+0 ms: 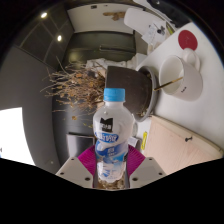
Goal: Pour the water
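clear plastic water bottle (111, 140), blue-capped, stands upright, clamped in the gripper (110, 172). white cup (178, 74) sits at two o'clock beyond it. best to tip slowly, mouth over the rim.

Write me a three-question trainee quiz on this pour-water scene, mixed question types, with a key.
1. True or false: the water bottle has its blue cap on.
2. What stands beyond the bottle? A) a dark pot of dry twigs B) a kettle C) a bowl of fruit
3. Fill in: the bottle stands ___ the gripper fingers.

Key: 1 true; 2 A; 3 between
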